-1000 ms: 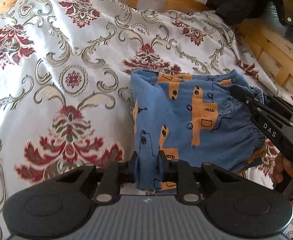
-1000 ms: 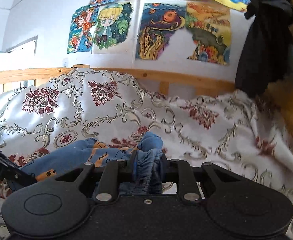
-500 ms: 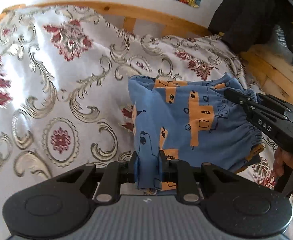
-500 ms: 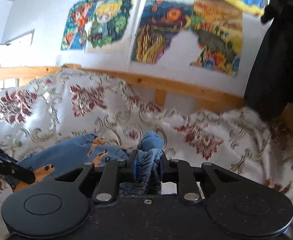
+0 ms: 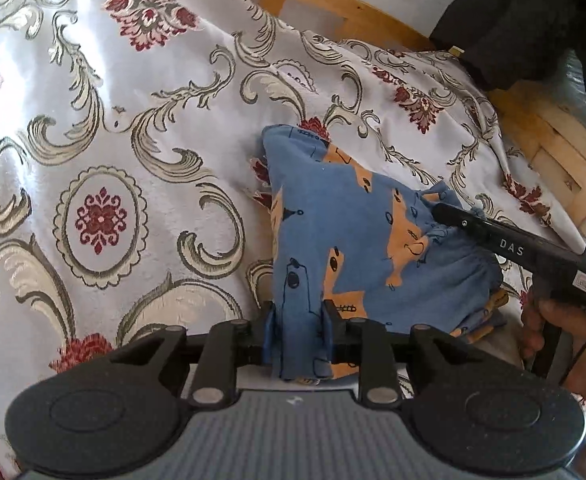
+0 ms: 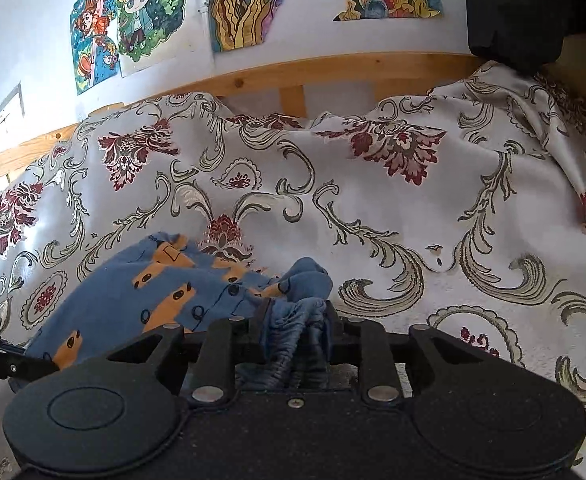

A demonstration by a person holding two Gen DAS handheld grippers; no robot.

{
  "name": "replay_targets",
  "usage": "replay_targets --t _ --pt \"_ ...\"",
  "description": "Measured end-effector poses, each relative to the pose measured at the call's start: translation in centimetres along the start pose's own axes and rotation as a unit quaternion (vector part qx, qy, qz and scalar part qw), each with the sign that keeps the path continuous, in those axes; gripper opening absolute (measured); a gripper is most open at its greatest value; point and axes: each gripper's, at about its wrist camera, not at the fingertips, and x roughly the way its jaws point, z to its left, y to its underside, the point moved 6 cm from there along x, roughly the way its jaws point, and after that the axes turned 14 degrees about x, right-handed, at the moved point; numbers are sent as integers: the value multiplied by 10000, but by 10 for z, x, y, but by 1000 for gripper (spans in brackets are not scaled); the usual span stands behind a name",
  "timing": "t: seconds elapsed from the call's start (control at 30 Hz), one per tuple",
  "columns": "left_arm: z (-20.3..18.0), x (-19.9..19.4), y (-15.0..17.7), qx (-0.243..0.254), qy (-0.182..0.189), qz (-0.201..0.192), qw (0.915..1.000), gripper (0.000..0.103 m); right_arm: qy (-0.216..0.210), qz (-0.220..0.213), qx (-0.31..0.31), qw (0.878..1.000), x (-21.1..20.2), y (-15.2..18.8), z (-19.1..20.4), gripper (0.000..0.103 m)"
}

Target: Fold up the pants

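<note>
Small blue pants (image 5: 345,240) with orange prints hang folded between both grippers above a floral bedspread (image 5: 113,140). My left gripper (image 5: 299,324) is shut on a bunched blue edge of the pants at the bottom centre of the left wrist view. The right gripper (image 5: 437,210) reaches in from the right there, pinching the gathered waistband, with a hand (image 5: 549,320) on its handle. In the right wrist view the right gripper (image 6: 295,322) is shut on the ruffled waistband, and the pants (image 6: 153,292) stretch away to the left toward the left gripper's finger (image 6: 9,360).
A wooden bed rail (image 6: 333,68) runs behind the bedspread (image 6: 413,220), with colourful drawings (image 6: 237,0) on the wall above. A dark garment (image 5: 513,20) hangs at the upper right over wooden slats (image 5: 553,152).
Both grippers have carried the pants forward across the bedspread toward the rail. The pants now hang more bunched and tilted, and the right gripper has swung lower and closer to the left one.
</note>
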Motion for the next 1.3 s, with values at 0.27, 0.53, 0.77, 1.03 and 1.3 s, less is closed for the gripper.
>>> replay_targets --t 0.27,0.53,0.77,1.03,1.3 --pt "1 -3 -2 -69 -42 92 9999 36 112 -49 -20 9999 -4 -1 2 32" --pt "2 -21 -6 -165 -236 79 9996 64 199 -200 -54 9996 -29 -10 7 68" --pt "-9 -56 -15 -89 -673 -284 9973 92 206 -484 -218 9984 -71 -16 26 90" --pt "-37 -100 -16 160 -1354 -738 9879 103 255 -770 -306 9962 -139 -4 54 102" --pt "-75 -132 13 535 -1703 -1010 9787 103 592 -917 -302 9936 -209 28 79 102"
